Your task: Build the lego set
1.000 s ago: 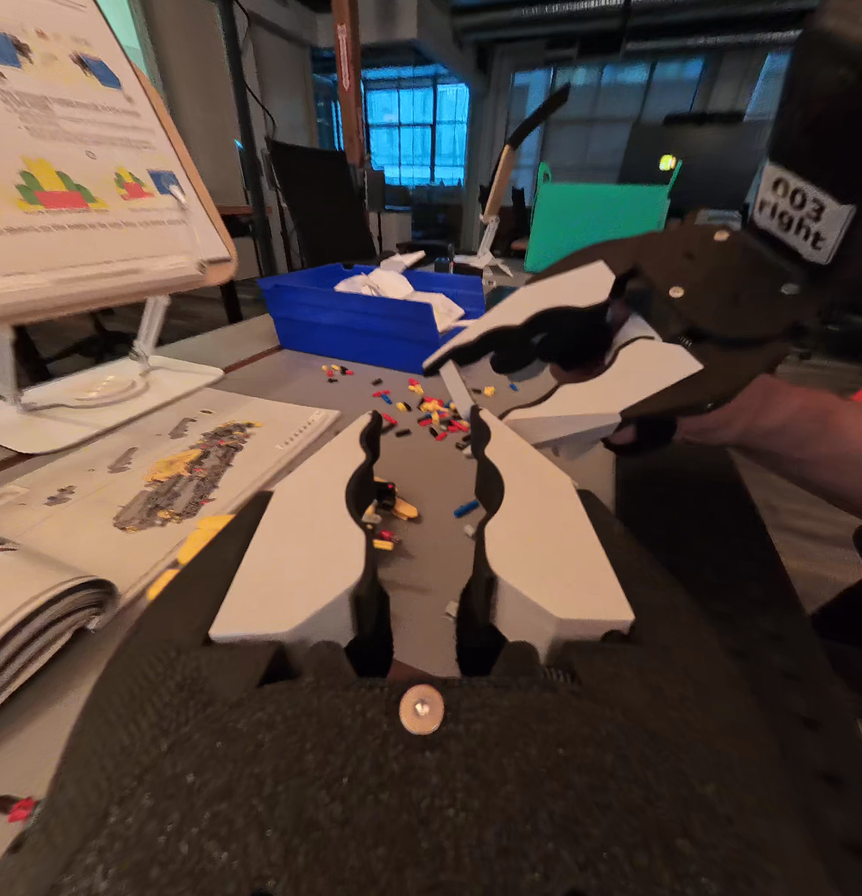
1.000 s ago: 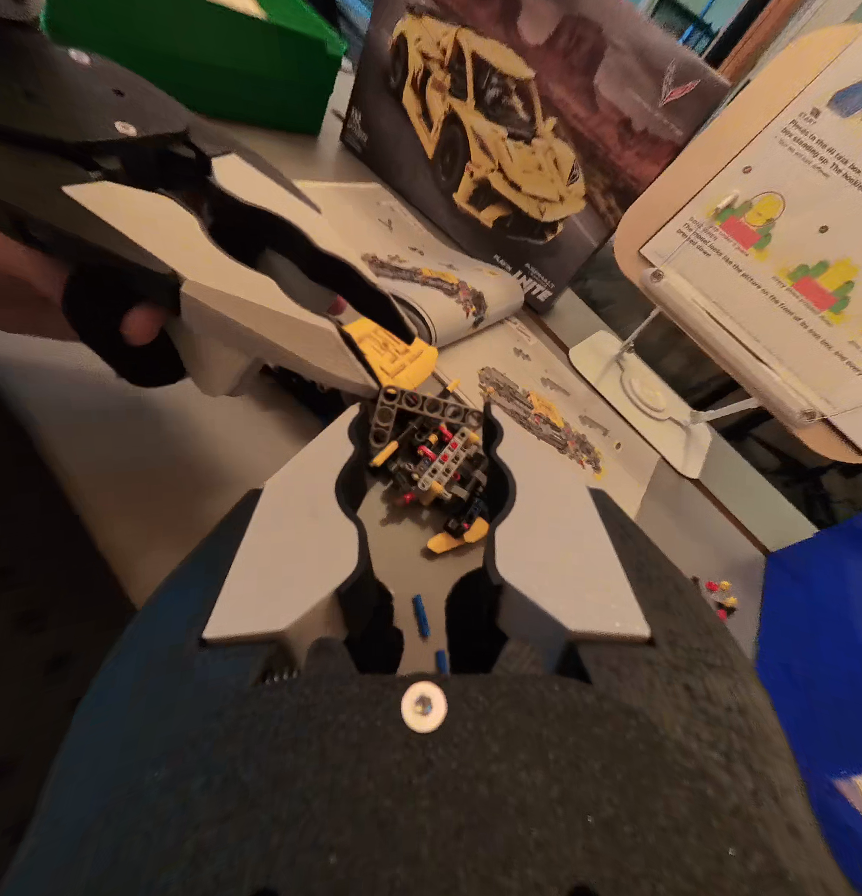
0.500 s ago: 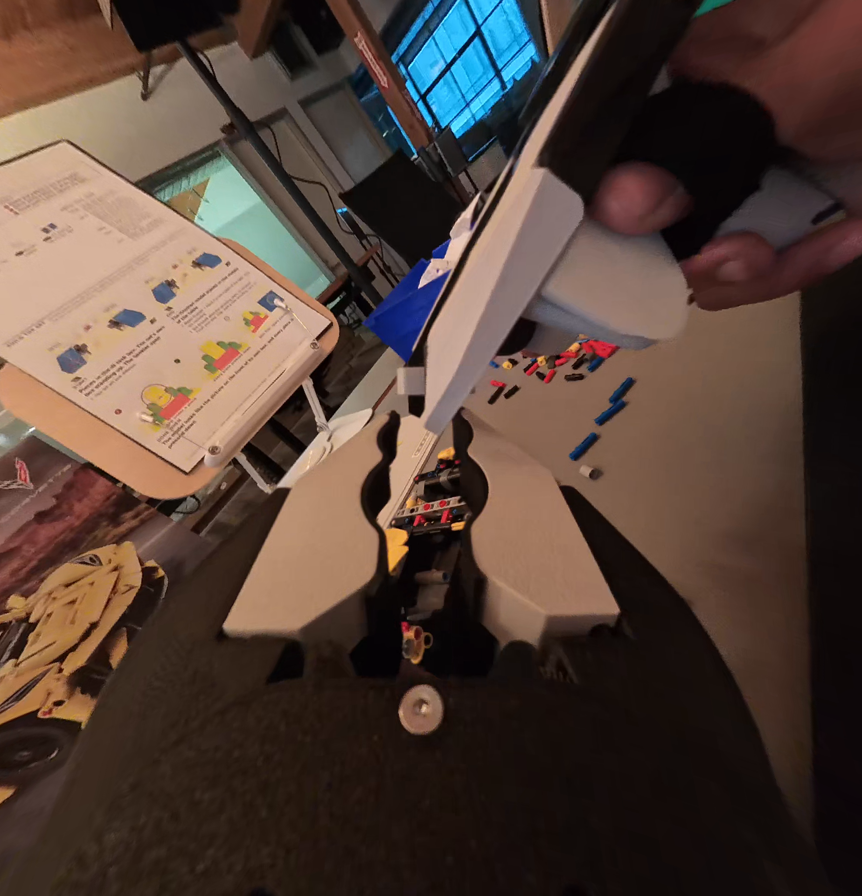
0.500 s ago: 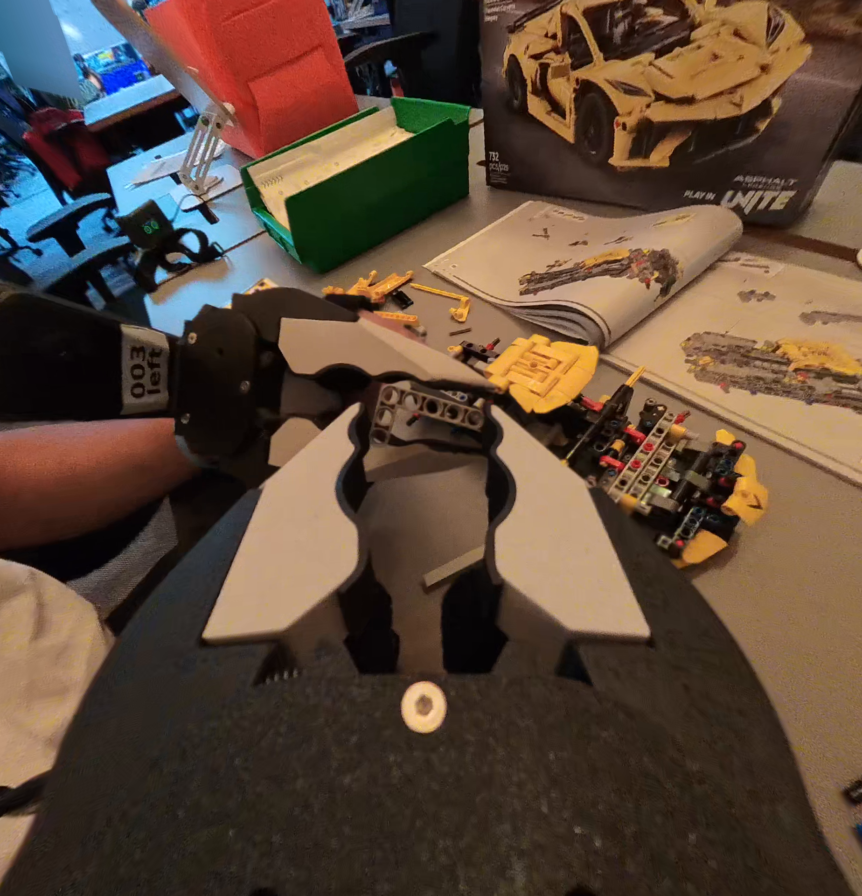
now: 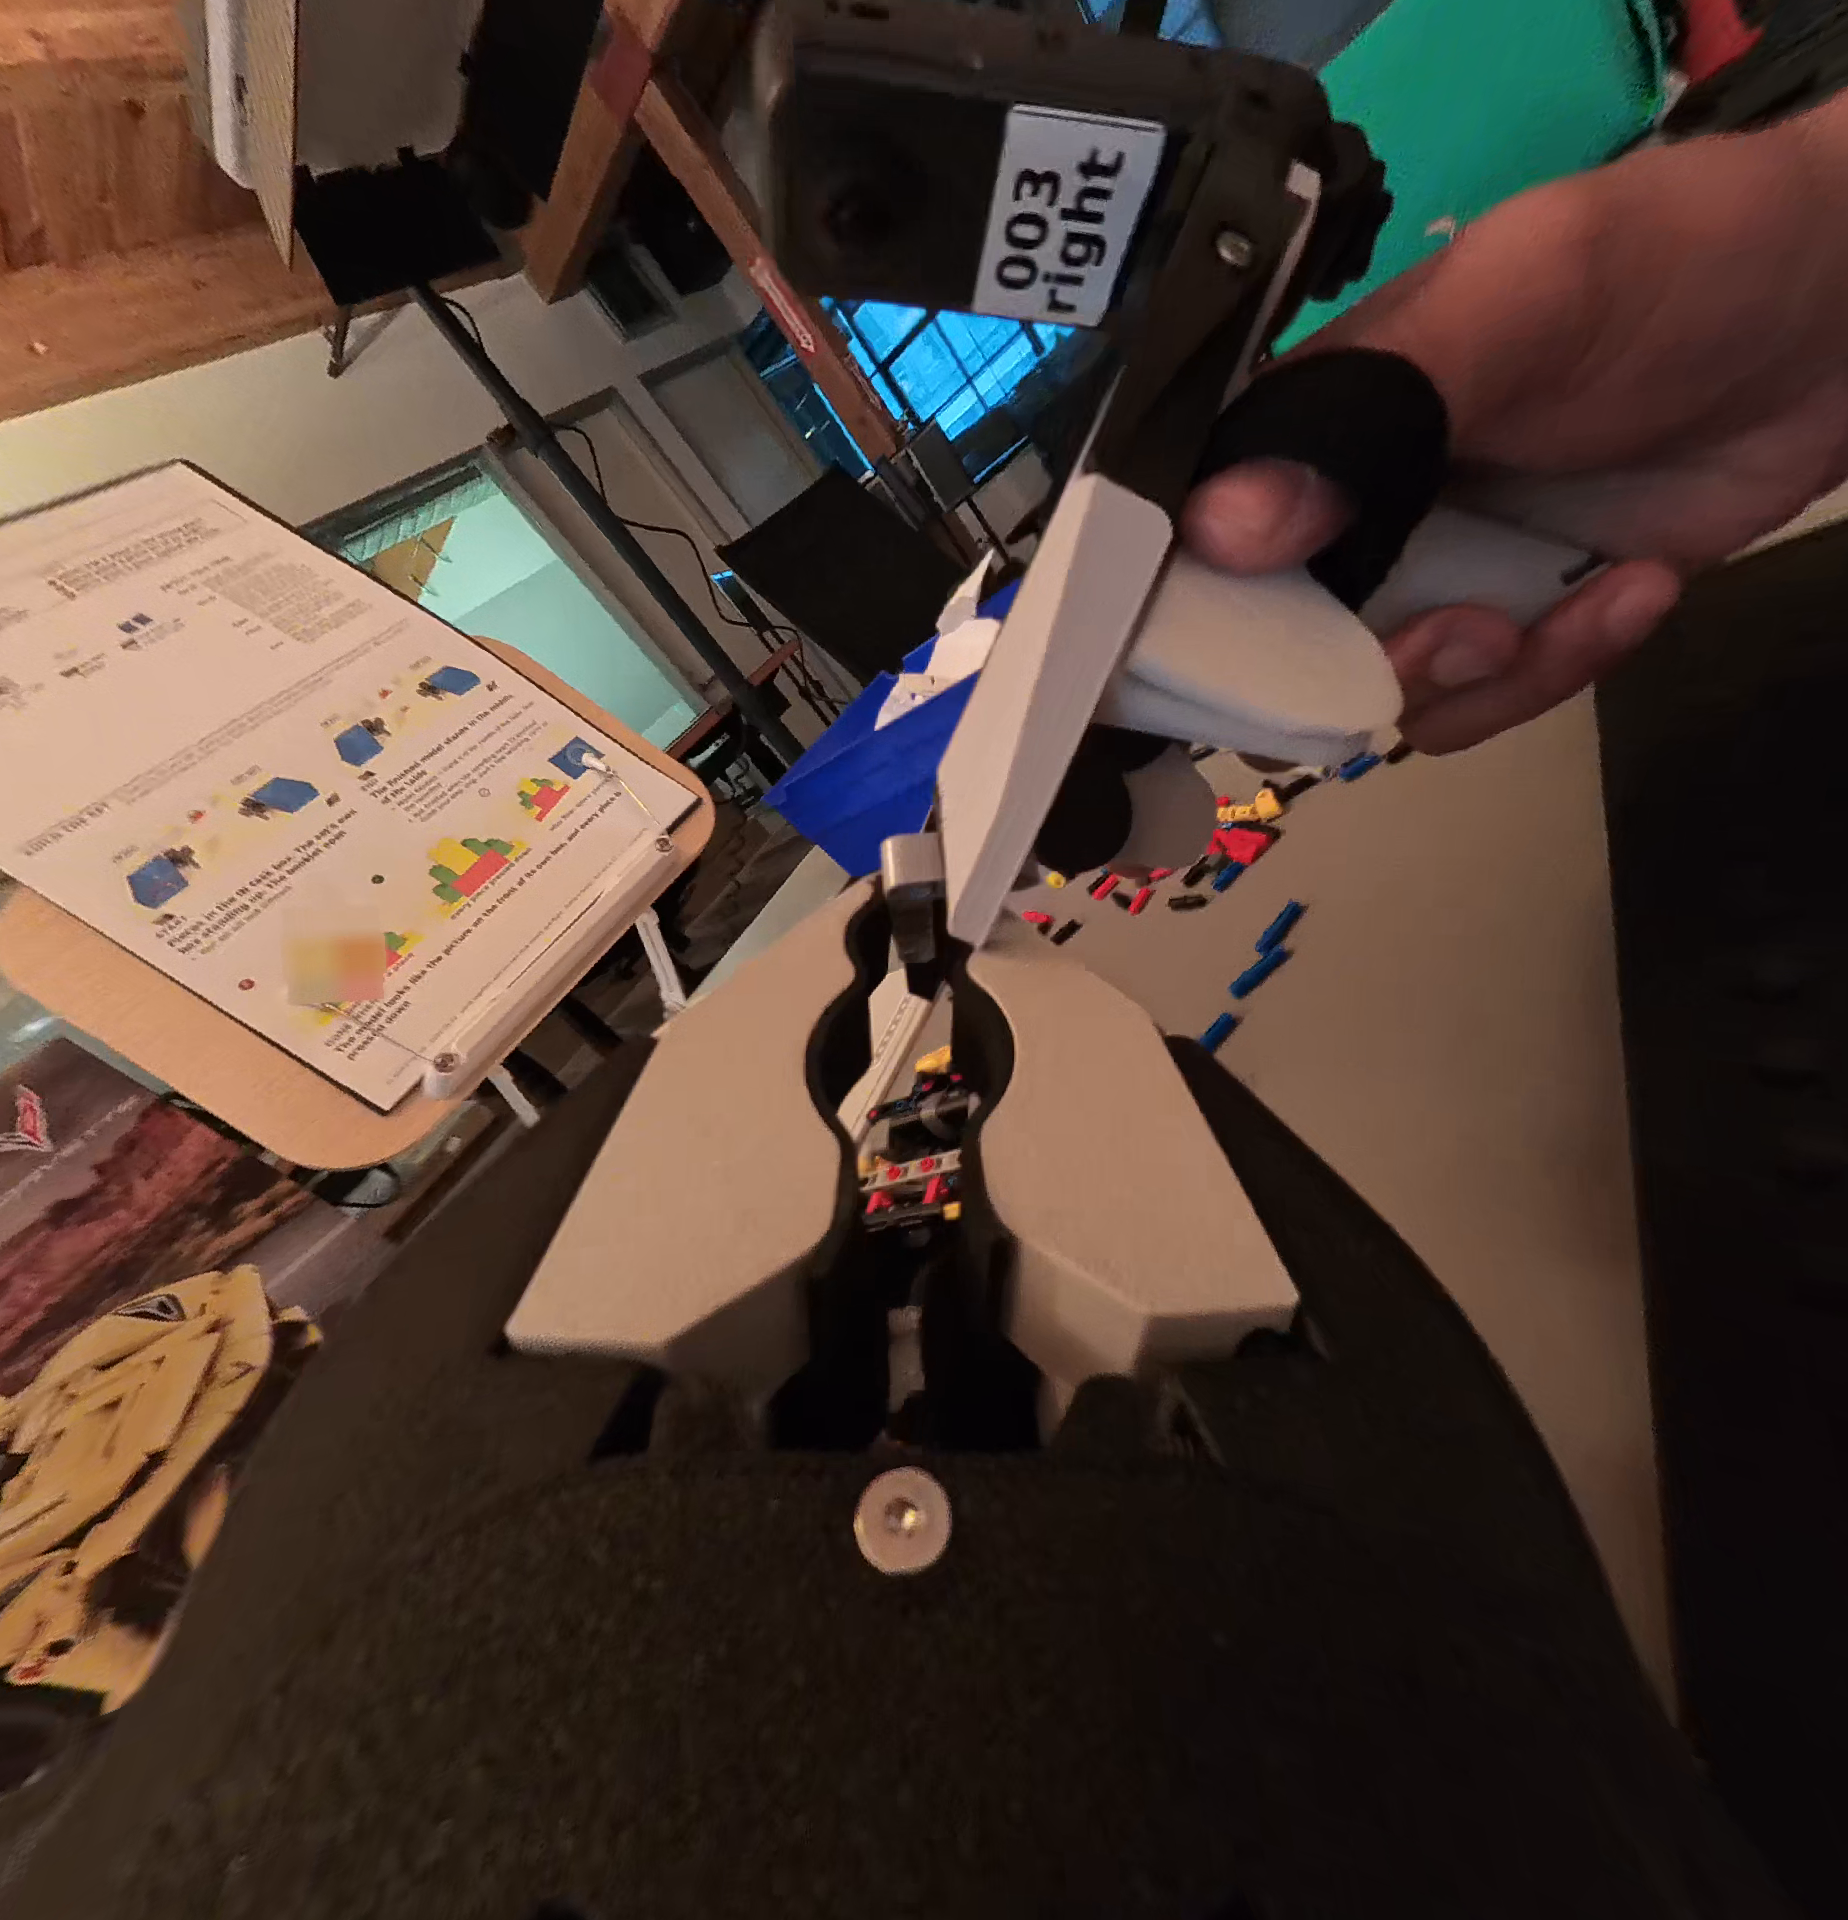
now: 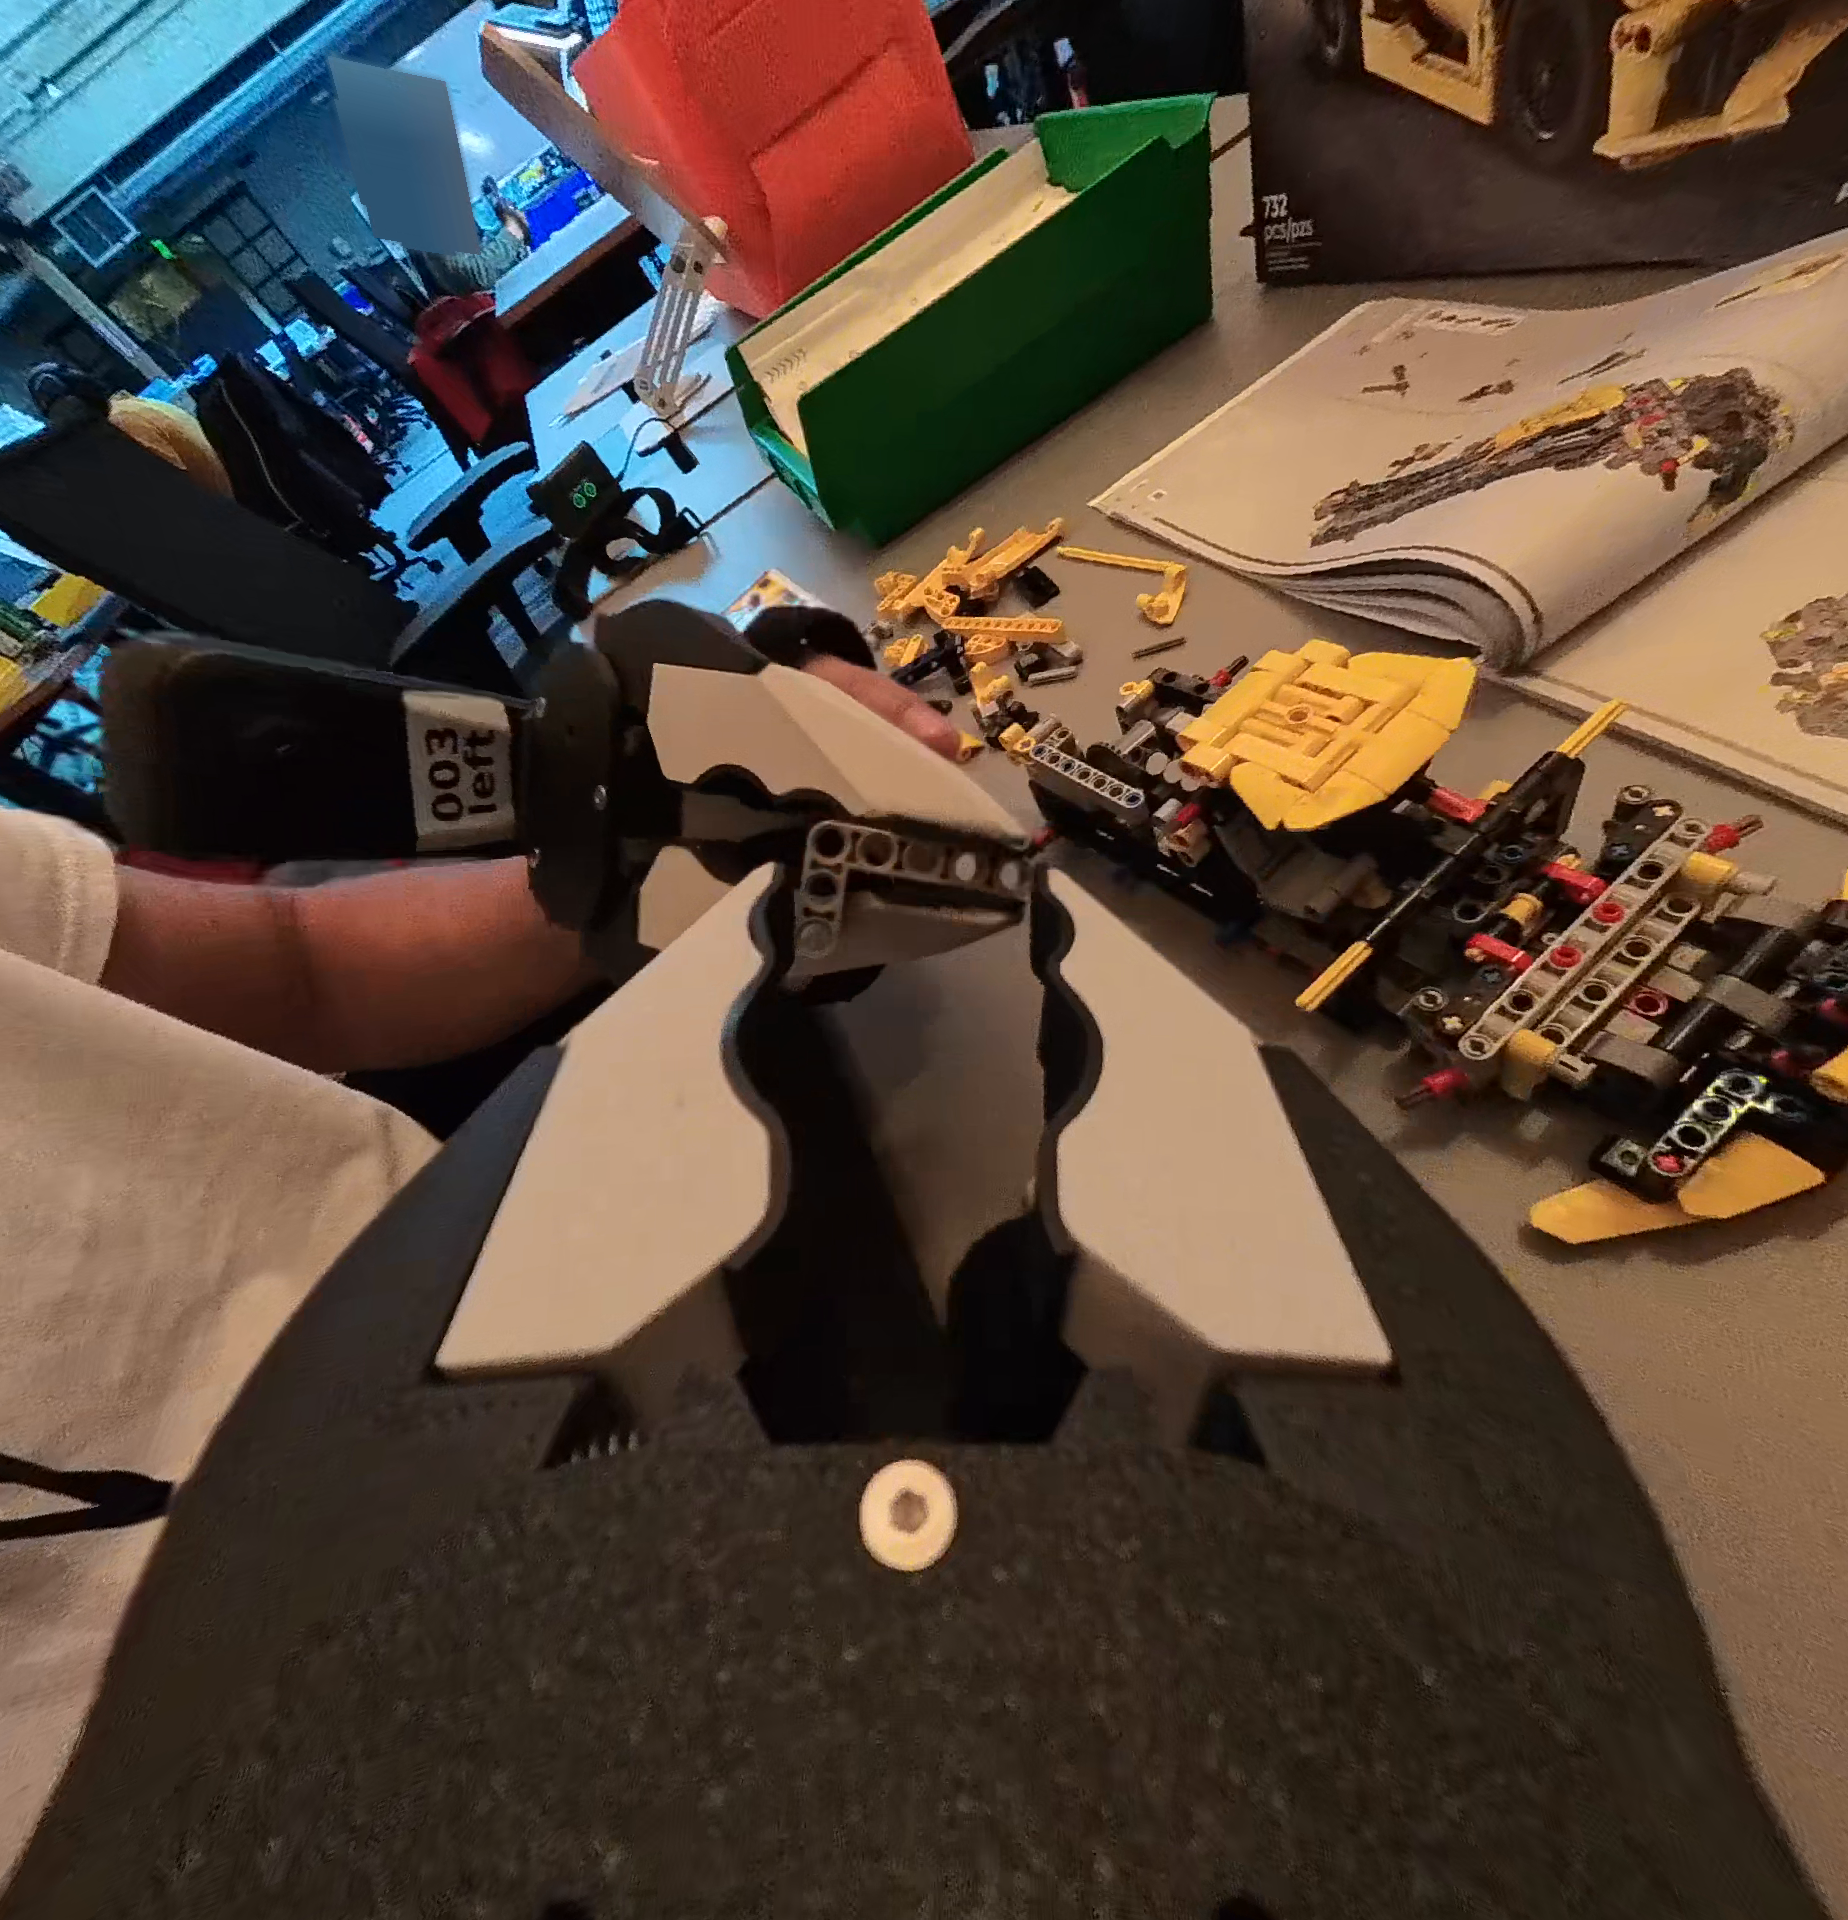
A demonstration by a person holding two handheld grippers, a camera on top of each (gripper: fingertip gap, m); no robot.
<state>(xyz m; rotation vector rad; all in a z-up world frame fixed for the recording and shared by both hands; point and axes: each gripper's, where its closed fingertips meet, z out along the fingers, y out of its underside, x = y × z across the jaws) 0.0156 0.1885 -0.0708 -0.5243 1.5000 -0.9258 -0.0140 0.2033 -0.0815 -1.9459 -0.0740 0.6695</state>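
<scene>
The grey L-shaped beam (image 6: 904, 878), a holed lego piece, sits off the tabltop between the two tools: the left tool (image 6: 961, 862) is clamped on its long arm, its tips pressed together over the beam, while the right tool (image 6: 904, 914) has its jaws spread wide to either side of the piece, one tip close to the short arm and the other just past the long end, so it grips nothing that can be seen. In the left wrist view the same beam (image 5: 912, 883) pokes out past the left tool's tips (image 5: 935, 951), with the right tool's near finger (image 5: 1045, 717) lying right against it. The step in hand looks like a hand-over or re-grip of this beam before it goes onto the half-built yellow and black car (image 6: 1419, 883), which lies on the tabletop (image 6: 1522, 1507) well to the right of the right tool. The next move likely calls for the right tool to close squarely on the beam's free end, then for the left to let go. Compared with half a second ago, the right tool's tips frame the beam more closely and the left tool has tilted a little lower; a second ago the two tools were well apart over the car. Loose yellow pieces (image 6: 982, 613) and the open instruction booklet (image 6: 1522, 457) lie beyond the tools.
</scene>
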